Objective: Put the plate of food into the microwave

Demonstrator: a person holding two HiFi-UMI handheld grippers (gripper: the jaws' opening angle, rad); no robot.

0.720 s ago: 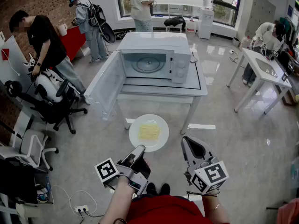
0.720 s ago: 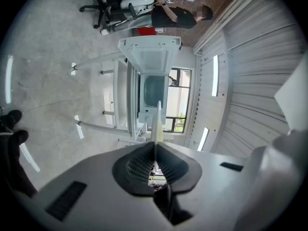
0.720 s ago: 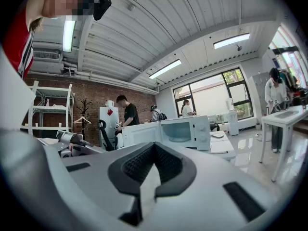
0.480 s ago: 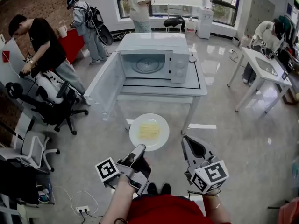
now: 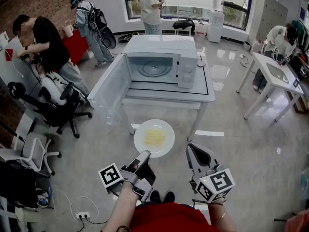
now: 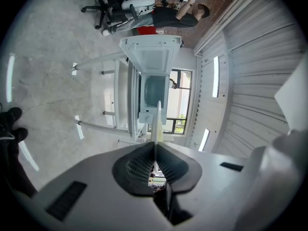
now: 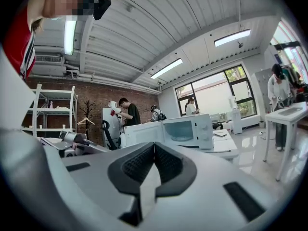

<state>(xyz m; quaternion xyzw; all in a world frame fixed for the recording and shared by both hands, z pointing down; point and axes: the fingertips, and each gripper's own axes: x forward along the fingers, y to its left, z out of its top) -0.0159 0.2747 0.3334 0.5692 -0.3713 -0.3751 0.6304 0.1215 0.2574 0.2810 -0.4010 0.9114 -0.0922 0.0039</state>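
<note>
A white plate [image 5: 143, 144] with a flat yellow portion of food [image 5: 154, 137] hangs level above the floor, in front of the table. My left gripper [image 5: 146, 153] is shut on its near rim; in the left gripper view the plate [image 6: 158, 121] shows edge-on between the pads. The white microwave [image 5: 187, 66] stands on the white table [image 5: 193, 96] with its door [image 5: 112, 88] swung wide to the left and its turntable [image 5: 153, 67] bare. It also shows as microwave [image 6: 154, 88] and microwave [image 7: 185, 129]. My right gripper [image 5: 189, 148] is shut and holds nothing, to the right of the plate.
A black office chair [image 5: 53, 100] and a person [image 5: 46, 45] are at the left. A second white table [image 5: 273, 76] with a seated person stands at the right. Two more people stand by the far windows. A power strip [image 5: 82, 215] lies on the floor, lower left.
The plate and both grippers stay almost where they were. The person at the left has straightened and moved their arms.
</note>
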